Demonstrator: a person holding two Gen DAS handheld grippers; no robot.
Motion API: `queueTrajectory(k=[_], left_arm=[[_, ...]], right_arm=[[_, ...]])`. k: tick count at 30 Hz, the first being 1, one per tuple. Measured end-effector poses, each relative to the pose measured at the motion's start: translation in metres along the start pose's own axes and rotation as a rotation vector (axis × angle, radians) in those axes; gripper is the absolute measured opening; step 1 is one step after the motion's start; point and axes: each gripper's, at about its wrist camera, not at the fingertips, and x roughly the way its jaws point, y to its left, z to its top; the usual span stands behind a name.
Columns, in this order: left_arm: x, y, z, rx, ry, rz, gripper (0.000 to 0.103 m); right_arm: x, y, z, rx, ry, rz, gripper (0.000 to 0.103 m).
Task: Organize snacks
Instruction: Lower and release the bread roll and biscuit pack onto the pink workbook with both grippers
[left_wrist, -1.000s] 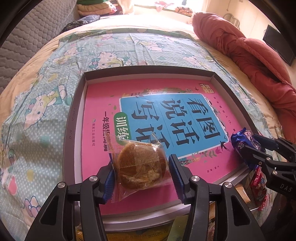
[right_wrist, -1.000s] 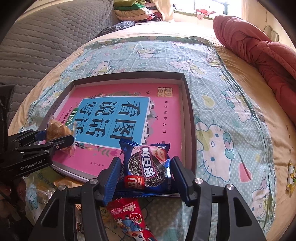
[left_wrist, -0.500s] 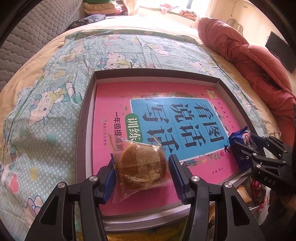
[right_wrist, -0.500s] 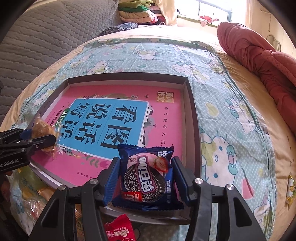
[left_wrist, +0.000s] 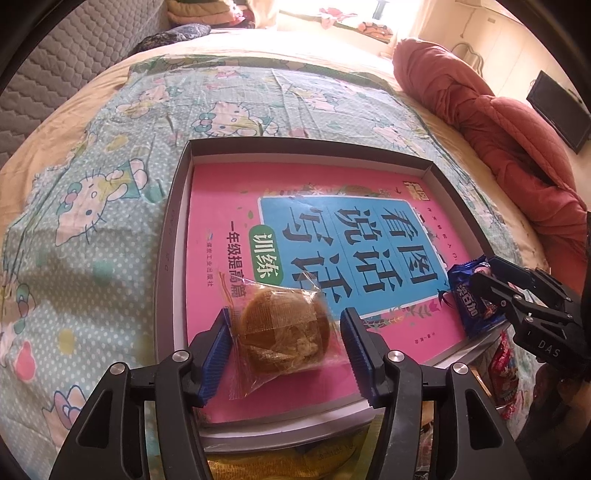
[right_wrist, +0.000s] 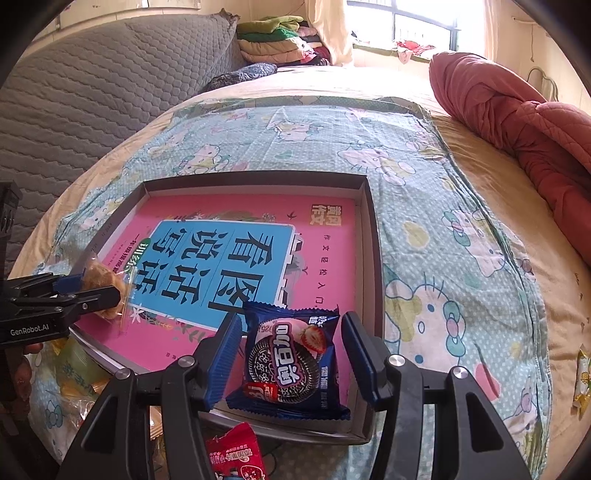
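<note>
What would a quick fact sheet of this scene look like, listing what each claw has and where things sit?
Setting: bed covered by a cartoon-cat sheet
Container: shallow grey tray on the sheet, with a pink book lying in it
Left gripper: jaws have just been opening; wrapped brown cake between them, over the book's near left part
Right gripper: shut on a blue cookie packet at the tray's near right corner
Outside tray: red snack packet by its near edge
</note>
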Motion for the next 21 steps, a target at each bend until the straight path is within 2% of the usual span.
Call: queueTrajectory(k=[11,14,15,18,21], left_arm=[[-0.028,0.006,-0.003,-0.008,-0.045,0.006,0.061],[-0.041,0.009,-0.003,-0.017,-0.075,0.007,0.075],[-0.046,0.01,-0.003,-0.022,-0.084,0.002,0.075],[-0.058,0.011,-0.003,-0.02,-0.107,-0.001,0.075],[-0.069,0.009,-0.003,0.002,-0.131,0.017,0.075]], right_arm=[[-0.01,-0.002,0.003,0.023,-0.027,0.031,0.056],[-0.018,-0.003,0.004,0.027,-0.058,0.04,0.056],[-0.022,-0.003,0.005,0.034,-0.071,0.045,0.057],[-0.034,-0.004,0.006,0.059,-0.121,0.05,0.068],[-0.043,-0.007,0.008,0.085,-0.158,0.034,0.072]])
